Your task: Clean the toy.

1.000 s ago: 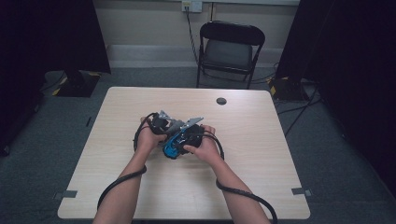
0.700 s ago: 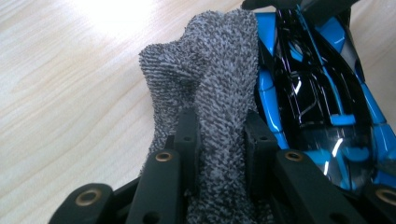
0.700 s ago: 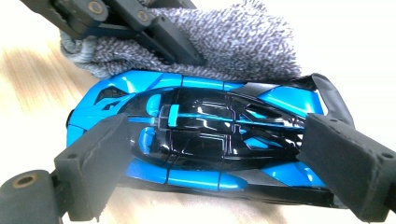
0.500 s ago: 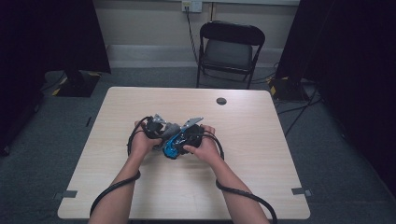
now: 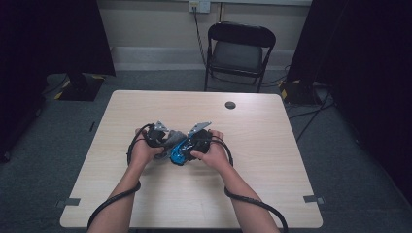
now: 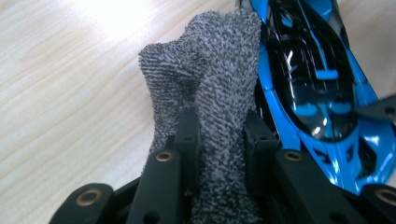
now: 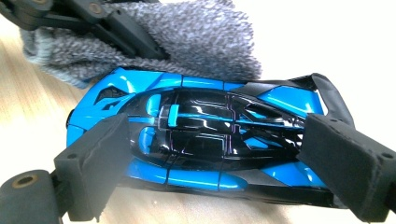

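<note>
Shifted sideways since a second ago: left gripper (image 5: pixel 156 135), drawn in closer to the right one, cloth carried along. Clamped hard on a grey knitted cloth (image 6: pixel 210 93), jaws squeezing its bunched middle, free end fanning out ahead of the tips and lying against the flank of the blue toy car (image 6: pixel 317 93). Probably held so for wiping the bodywork. Right gripper (image 7: pixel 210 154) closed on the blue toy car lengthwise, one pad at the nose, one at the tail, roof facing the camera; seemingly pinned that way to keep it steady under the rubbing. Beyond both, pale wooden table (image 5: pixel 272 145); farther off, a small dark disc (image 5: pixel 230 105) near the far edge.
</note>
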`<move>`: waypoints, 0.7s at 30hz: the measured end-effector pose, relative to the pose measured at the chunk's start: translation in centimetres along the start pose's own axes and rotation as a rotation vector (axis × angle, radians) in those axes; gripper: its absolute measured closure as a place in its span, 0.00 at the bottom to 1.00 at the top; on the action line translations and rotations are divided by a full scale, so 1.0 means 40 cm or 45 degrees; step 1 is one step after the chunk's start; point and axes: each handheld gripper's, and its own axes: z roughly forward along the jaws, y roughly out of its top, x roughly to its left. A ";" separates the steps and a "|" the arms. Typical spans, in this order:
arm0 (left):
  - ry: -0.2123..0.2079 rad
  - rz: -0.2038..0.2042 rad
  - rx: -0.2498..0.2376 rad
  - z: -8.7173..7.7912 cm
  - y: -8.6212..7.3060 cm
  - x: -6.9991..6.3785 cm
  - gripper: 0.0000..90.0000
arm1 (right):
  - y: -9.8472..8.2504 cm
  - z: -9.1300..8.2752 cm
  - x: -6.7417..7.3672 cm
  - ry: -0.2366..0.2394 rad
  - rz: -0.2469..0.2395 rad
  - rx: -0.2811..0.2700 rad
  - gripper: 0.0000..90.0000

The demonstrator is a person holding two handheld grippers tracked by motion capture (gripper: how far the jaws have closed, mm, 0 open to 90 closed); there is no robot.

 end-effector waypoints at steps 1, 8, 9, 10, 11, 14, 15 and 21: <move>0.004 -0.008 -0.009 -0.003 -0.005 -0.001 0.80 | 0.000 0.000 0.000 -0.001 0.000 0.002 0.09; -0.004 -0.017 0.009 -0.025 -0.026 -0.005 0.80 | -0.001 0.000 0.000 -0.001 0.000 -0.003 0.09; -0.004 -0.013 0.015 -0.028 -0.028 -0.005 0.80 | -0.001 0.000 0.000 -0.001 0.001 -0.004 0.09; -0.004 -0.020 0.013 -0.031 -0.031 -0.007 0.80 | -0.001 0.000 0.000 -0.001 0.000 -0.003 0.09; -0.003 -0.022 0.011 -0.033 -0.035 -0.009 0.80 | 0.000 0.000 0.000 -0.002 0.001 -0.001 0.09; 0.000 -0.029 0.018 -0.044 -0.044 -0.014 0.79 | 0.000 0.000 0.000 0.001 0.000 -0.003 0.09; 0.006 -0.033 0.011 -0.046 -0.048 -0.018 0.79 | -0.001 0.000 -0.001 0.000 -0.001 -0.005 0.09; 0.016 -0.052 0.024 -0.065 -0.066 -0.037 0.79 | -0.001 0.000 -0.001 0.001 0.001 -0.004 0.09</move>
